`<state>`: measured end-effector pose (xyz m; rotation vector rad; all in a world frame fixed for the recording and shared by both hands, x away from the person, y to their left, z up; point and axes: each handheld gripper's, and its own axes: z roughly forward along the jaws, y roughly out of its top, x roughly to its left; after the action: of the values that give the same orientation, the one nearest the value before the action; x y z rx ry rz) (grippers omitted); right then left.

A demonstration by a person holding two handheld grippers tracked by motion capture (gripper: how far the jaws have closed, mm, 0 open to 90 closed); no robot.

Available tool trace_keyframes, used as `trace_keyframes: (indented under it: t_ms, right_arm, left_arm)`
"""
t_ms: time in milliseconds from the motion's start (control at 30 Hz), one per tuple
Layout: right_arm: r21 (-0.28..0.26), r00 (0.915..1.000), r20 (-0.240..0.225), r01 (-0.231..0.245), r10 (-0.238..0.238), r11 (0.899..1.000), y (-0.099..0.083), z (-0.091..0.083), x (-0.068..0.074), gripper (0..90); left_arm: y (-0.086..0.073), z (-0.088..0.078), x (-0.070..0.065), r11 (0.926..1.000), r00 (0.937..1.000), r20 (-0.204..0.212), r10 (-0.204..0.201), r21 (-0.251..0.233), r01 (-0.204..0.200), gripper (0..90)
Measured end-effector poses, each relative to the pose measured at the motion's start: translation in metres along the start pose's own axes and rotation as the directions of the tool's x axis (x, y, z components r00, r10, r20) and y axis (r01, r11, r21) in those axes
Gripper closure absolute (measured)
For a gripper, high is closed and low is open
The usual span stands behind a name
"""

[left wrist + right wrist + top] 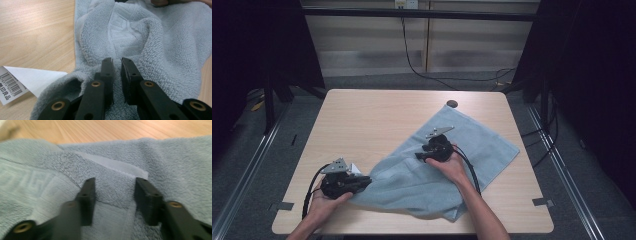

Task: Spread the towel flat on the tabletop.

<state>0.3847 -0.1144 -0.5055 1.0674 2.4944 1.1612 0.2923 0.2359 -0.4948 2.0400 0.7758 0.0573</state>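
Folding the grey-blue terry towel [447, 165] looks barely started: it lies rumpled and skewed across the right half of the wooden table [372, 115], one corner near the small dark hole close to the far edge, the bulk bunched toward the near edge. Your left gripper [364, 181], near the table's near-left corner, has its jaws almost together; in the left gripper view the pads look pinched on a ridge of towel edge [100, 57], with a white barcode tag [25, 82] lying on the wood just beside it. Your right gripper [419, 156] sits over the towel's middle with its jaws apart; in the right gripper view they straddle a hemmed edge [115, 168] without pressing on it. As I read it, one edge is secured and the other not yet caught. Left to do: grip that hem, pull the cloth flat, then make the folds.
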Motion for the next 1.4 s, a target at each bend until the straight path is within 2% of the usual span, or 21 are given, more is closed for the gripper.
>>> trace_keyframes:
  t_ms: [133, 200, 367, 467, 533, 567, 667, 767, 800, 833, 900, 933, 1000, 1067, 1100, 1133, 1200, 1233, 1300, 1333, 1400]
  right_arm:
    - [0.001, 0.9999, -0.002, 0.012, -0.012, 1.000, -0.001, -0.002, 0.002, 82.1]
    - [-0.005, 1.0000, -0.001, 0.008, -0.008, 1.000, -0.001, -0.005, 0.003, 84.5]
    - [-0.118, 0.9972, -0.048, -0.063, 0.058, 0.991, 0.002, -0.027, -0.004, 84.9]
    - [-0.201, 0.9946, -0.070, -0.090, 0.077, 0.976, 0.007, -0.053, -0.007, 86.8]
    - [-0.261, 0.9926, -0.103, -0.089, 0.064, 0.961, 0.009, -0.076, -0.005, 87.5]
    - [-0.277, 0.9939, -0.098, -0.075, 0.049, 0.958, 0.010, -0.087, -0.003, 87.8]
    - [-0.302, 0.9973, -0.071, -0.041, 0.021, 0.952, 0.004, -0.124, 0.003, 88.1]
    - [-0.309, 0.9986, -0.044, -0.042, 0.029, 0.950, -0.016, -0.155, 0.005, 88.1]
    - [-0.309, 0.9986, -0.044, -0.042, 0.029, 0.950, -0.016, -0.155, 0.005, 88.1]
    - [-0.287, 0.9986, -0.015, -0.052, 0.050, 0.956, -0.041, -0.171, 0.007, 88.2]
    - [-0.273, 0.9982, -0.003, -0.058, 0.059, 0.960, -0.050, -0.175, 0.007, 88.2]
    - [-0.228, 0.9953, 0.035, -0.080, 0.090, 0.970, -0.077, -0.183, 0.007, 88.2]
    - [-0.220, 0.9929, 0.047, -0.096, 0.109, 0.971, -0.086, -0.186, 0.007, 88.2]
    - [-0.194, 0.9845, 0.047, -0.157, 0.169, 0.968, -0.113, -0.188, 0.004, 88.2]
    - [-0.161, 0.9804, 0.047, -0.182, 0.191, 0.970, -0.131, -0.186, 0.003, 88.2]
    - [-0.152, 0.9782, 0.044, -0.194, 0.203, 0.969, -0.136, -0.184, 0.003, 88.2]
    - [-0.106, 0.9777, 0.062, -0.193, 0.200, 0.975, -0.141, -0.176, 0.002, 88.2]
    - [-0.106, 0.9777, 0.062, -0.193, 0.200, 0.975, -0.141, -0.176, 0.002, 88.2]
    - [-0.067, 0.9783, 0.069, -0.191, 0.195, 0.979, -0.139, -0.163, -0.001, 88.2]
    - [-0.049, 0.9781, 0.070, -0.193, 0.196, 0.980, -0.138, -0.157, -0.002, 88.2]
    - [-0.045, 0.9778, 0.062, -0.197, 0.200, 0.979, -0.136, -0.153, -0.004, 88.2]
  left_arm:
    - [0.000, -0.001, -0.001, 1.0000, 1.0000, -0.006, 0.004, -0.003, -0.004, 80.3]
    - [0.000, -0.004, -0.002, 0.9999, 0.9999, -0.009, 0.010, -0.012, -0.010, 80.4]
    - [0.002, -0.013, -0.004, 0.9978, 0.9999, 0.000, 0.014, -0.065, -0.014, 82.1]
    - [0.005, -0.020, -0.007, 0.9939, 0.9998, 0.002, 0.019, -0.109, -0.018, 82.8]
    - [0.006, -0.024, -0.011, 0.9906, 0.9994, -0.001, 0.033, -0.133, -0.033, 83.2]
    - [0.007, -0.025, -0.013, 0.9890, 0.9992, 0.008, 0.039, -0.143, -0.038, 83.2]
    - [0.009, -0.023, -0.018, 0.9883, 0.9978, 0.026, 0.062, -0.141, -0.057, 83.3]
    - [0.009, -0.018, -0.024, 0.9898, 0.9959, 0.040, 0.081, -0.121, -0.075, 83.3]
    - [0.009, -0.018, -0.024, 0.9898, 0.9959, 0.040, 0.081, -0.121, -0.075, 83.2]
    - [0.009, -0.013, -0.029, 0.9917, 0.9943, 0.060, 0.088, -0.098, -0.082, 83.2]
    - [0.009, -0.010, -0.031, 0.9926, 0.9923, 0.077, 0.098, -0.079, -0.092, 83.6]
    - [0.008, -0.002, -0.038, 0.9942, 0.9909, 0.084, 0.105, -0.031, -0.103, 83.7]
    - [0.006, 0.002, -0.040, 0.9950, 0.9897, 0.103, 0.100, -0.010, -0.099, 79.6]
    - [0.002, 0.007, -0.047, 0.9914, 0.9866, 0.109, 0.121, 0.036, -0.126, 79.6]
    - [0.002, 0.007, -0.049, 0.9924, 0.9850, 0.128, 0.115, 0.028, -0.120, 79.2]
    - [0.004, 0.006, -0.048, 0.9946, 0.9850, 0.140, 0.101, 0.010, -0.104, 77.9]
    - [0.011, 0.002, -0.044, 0.9951, 0.9882, 0.117, 0.099, -0.021, -0.097, 74.9]
    - [0.011, 0.002, -0.044, 0.9951, 0.9882, 0.117, 0.099, -0.021, -0.097, 73.7]
    - [0.017, -0.002, -0.037, 0.9960, 0.9913, 0.106, 0.078, -0.051, -0.073, 69.7]
    - [0.023, -0.004, -0.028, 0.9959, 0.9923, 0.106, 0.063, -0.071, -0.055, 67.5]
    - [0.028, -0.002, -0.017, 0.9966, 0.9962, 0.078, 0.039, -0.076, -0.033, 62.0]
